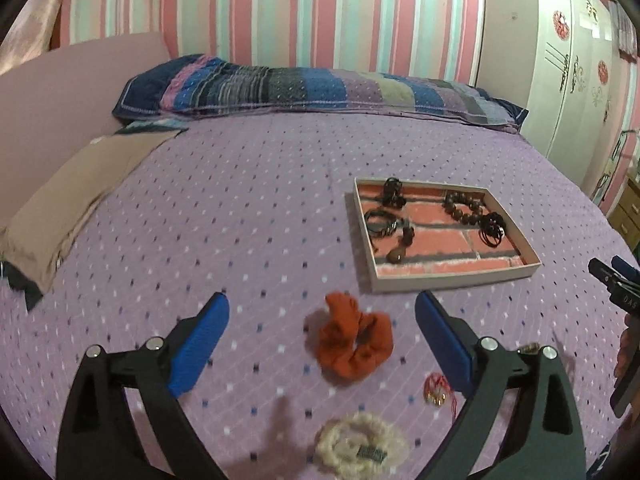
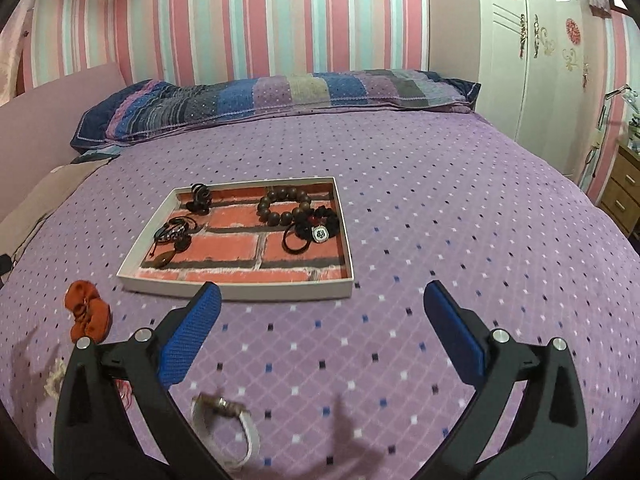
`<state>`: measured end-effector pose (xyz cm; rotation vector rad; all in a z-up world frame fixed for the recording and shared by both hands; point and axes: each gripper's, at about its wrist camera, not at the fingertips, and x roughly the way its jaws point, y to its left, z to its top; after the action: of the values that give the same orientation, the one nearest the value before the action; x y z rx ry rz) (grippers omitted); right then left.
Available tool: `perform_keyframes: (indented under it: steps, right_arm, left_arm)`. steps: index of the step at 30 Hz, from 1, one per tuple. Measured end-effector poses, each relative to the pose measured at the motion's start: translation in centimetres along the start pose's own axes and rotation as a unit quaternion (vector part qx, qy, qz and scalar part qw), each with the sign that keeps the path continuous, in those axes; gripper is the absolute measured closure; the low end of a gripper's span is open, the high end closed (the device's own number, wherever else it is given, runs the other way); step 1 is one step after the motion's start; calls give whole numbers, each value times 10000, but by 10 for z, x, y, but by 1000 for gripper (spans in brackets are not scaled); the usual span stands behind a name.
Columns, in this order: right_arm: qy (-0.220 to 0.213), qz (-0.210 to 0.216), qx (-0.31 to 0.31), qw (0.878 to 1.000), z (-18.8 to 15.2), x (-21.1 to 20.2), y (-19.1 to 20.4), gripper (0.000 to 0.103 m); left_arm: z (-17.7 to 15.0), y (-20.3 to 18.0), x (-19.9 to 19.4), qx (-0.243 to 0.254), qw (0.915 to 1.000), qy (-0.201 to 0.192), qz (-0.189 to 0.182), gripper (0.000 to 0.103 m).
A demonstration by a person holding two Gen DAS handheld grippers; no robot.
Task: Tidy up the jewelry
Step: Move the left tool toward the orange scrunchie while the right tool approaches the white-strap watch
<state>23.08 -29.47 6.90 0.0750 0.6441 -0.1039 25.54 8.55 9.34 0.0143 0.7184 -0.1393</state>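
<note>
Hovering above the bedspread, your left gripper (image 1: pixel 322 340) has its blue-padded jaws spread wide and empty, and the rust-orange fabric scrunchie (image 1: pixel 354 346) lies right between them on the cloth, untouched. That looks like the piece in hand: several items already sit in the shallow white cardboard tray with a red brick-print lining (image 1: pixel 456 278), so you seem partway through, with the loose pieces still to collect.

Your right gripper (image 2: pixel 322 328) is likewise wide open and holds nothing; it sits just short of the tray's near rim, above bare cloth, with a white band bracelet with a metal clasp (image 2: pixel 226 426) on the near side of it, farther from the tray.

For the next move, lower the left gripper until the pads flank the scrunchie, close gently since it will squash, then lift and carry it over the near rim of the tray. Inside the tray lie a dark wooden bead bracelet (image 2: pixel 284 208), black hair ties and a brown pendant on a cord.

Nearer you than the tray, a cream knitted scrunchie (image 1: pixel 360 442) and a small red-threaded charm with gold beads (image 1: pixel 438 390) also wait.

Everything rests on a purple dotted quilted bedspread (image 1: pixel 240 208); beyond the tray lies a striped patchwork pillow (image 1: pixel 312 90), then a pink-and-mint striped wall, with a white wardrobe off the tray's right side.
</note>
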Motion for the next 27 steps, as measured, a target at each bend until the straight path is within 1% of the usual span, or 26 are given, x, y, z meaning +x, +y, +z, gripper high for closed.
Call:
perform_keyframes:
  steps: [4, 10, 13, 18, 23, 27]
  right_arm:
    - [-89, -149, -187, 9997, -13, -15, 9, 4]
    - [-103, -219, -346, 9991, -34, -24, 17, 4]
    - [-9, -186, -376, 9991, -45, -23, 19, 4]
    - [144, -209, -410, 9988, -62, -16, 21, 4]
    - [330, -129, -381, 9986, -79, -7, 23, 5]
    - [502, -129, -474, 9975, -90, 4, 27, 5]
  left_arm:
    - [-22, 3, -5, -121, 9999, 95, -22, 11]
    - [-43, -1, -3, -32, 9998, 199, 67, 11]
    - [-50, 1, 2, -104, 9995, 286, -29, 11]
    - [-59, 5, 14, -218, 9988, 445, -32, 11]
    - [-64, 6, 28, -156, 9986, 512, 26, 11]
    - [-66, 8, 41, -167, 9983, 566, 0, 11]
